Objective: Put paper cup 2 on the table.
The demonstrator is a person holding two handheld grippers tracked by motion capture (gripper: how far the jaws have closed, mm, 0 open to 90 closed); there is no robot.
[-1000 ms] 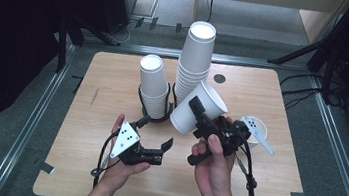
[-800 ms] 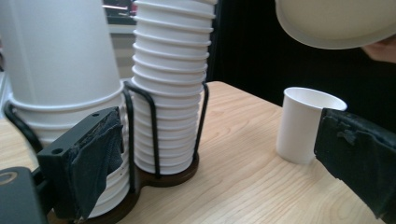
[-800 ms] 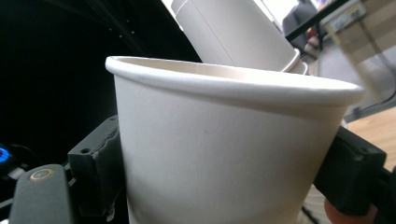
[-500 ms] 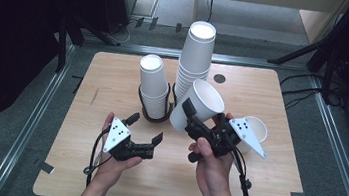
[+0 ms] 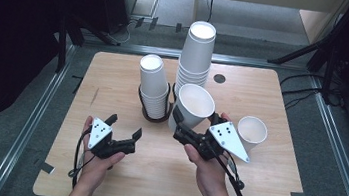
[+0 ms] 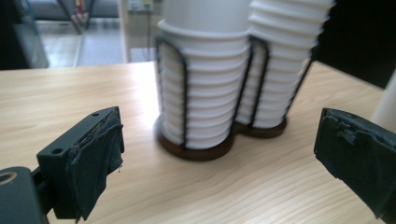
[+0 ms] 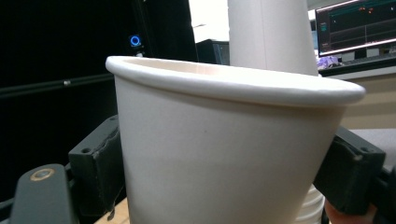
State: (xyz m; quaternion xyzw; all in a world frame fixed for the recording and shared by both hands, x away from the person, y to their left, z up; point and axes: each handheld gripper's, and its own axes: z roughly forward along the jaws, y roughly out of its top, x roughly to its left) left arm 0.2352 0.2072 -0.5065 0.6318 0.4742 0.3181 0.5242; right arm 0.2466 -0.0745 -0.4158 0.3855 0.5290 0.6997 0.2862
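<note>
Right gripper view looks straight into the side of a white paper cup [image 7: 224,154], clamped between that gripper's two black jaws, one on each flank of the wall. From the high view the right gripper [image 5: 185,128] grasps the cup low on its body and holds it tilted, mouth up and turned toward the camera, lifted off the light wooden counter [image 5: 262,189]. Just beyond the held cup rises a tall stack of white paper cups [image 5: 196,55]; beside that, on the left gripper's side, a shorter stack of white paper cups [image 5: 153,88] stands in a black wire holder on a dark round base [image 6: 196,144]. Out past the right hand, a single loose white paper cup [image 5: 252,132] sits upright on the counter.

The left gripper [image 5: 124,131] is released, jaws wide apart with nothing between them, hovering low over the counter and pointed at the wire holder.

Risks, as I judge them: the thin paper wall could buckle under the squeeze and the cup slip out. Swinging the tilted cup could clip the tall stack just behind it and topple it. The right hand's back edge sits near the loose cup and could knock it over.
</note>
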